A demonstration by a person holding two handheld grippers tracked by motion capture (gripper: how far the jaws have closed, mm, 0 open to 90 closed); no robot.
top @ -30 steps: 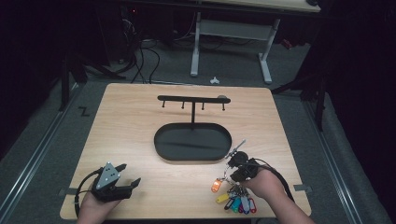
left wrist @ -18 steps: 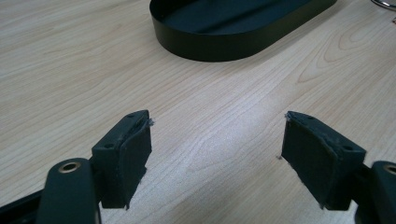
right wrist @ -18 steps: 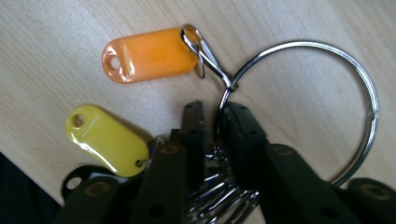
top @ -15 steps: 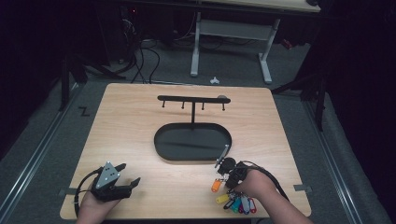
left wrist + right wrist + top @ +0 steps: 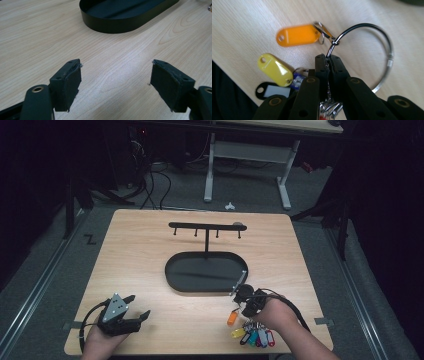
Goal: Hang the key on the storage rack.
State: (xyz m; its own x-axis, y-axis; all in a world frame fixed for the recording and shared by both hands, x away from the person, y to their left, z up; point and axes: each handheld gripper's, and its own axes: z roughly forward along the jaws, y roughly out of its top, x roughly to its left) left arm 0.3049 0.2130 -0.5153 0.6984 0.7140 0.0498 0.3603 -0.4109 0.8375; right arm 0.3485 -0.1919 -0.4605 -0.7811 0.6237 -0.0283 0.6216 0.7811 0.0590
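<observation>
Right tongs (image 5: 329,65) pinch key ring (image 5: 372,47) | left tongs (image 5: 116,86) spread | orange tag (image 5: 297,35) lies crosswise

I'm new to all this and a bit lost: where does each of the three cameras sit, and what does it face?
High view: above the person's side, facing the table; forearms, left gripper and right gripper show.
Left gripper view: behind its open jaws, facing bare wood and the black oval tray.
Right gripper view: behind jaws shut on the key ring.
Shared: the tray; the orange tag.
</observation>
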